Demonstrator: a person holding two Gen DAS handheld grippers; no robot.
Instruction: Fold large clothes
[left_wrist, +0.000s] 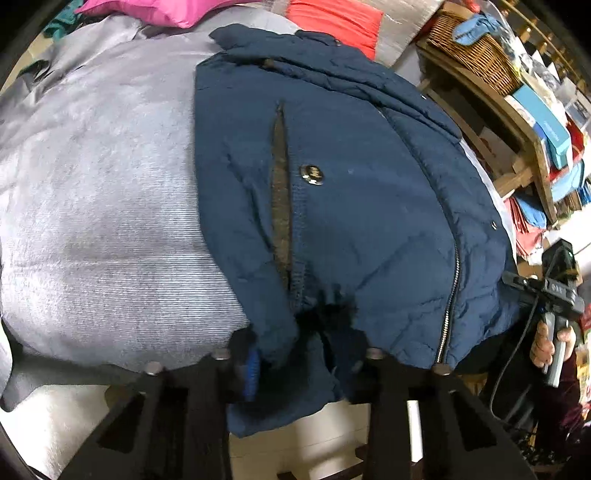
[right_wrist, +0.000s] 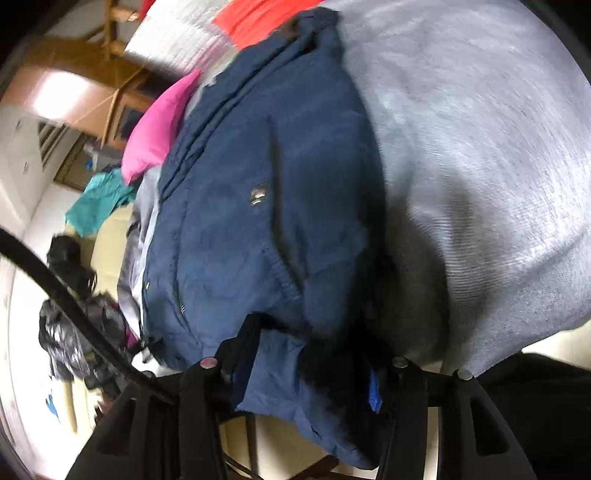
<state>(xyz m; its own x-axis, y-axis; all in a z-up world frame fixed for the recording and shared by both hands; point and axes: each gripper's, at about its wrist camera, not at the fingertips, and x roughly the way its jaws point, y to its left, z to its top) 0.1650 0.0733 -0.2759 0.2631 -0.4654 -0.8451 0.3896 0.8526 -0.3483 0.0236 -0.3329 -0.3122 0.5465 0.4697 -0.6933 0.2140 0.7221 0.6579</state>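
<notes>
Spread front-up on the pale grey ribbed blanket: navy padded zip jacket, hem hanging over the blanket's near edge, probably ready for folding. Angled steeply down at that hem: left hand-held gripper and right hand-held gripper, both narrowed, pinching hem fabric.

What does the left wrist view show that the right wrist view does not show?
Only the left wrist view shows the wicker basket on wooden shelves, the jacket's long zipper, and the person's hand holding the other tool. Only the right wrist view shows the teal garment and a black cable. Both show the navy jacket on the grey cover, its metal snap, and the pink cushion.
</notes>
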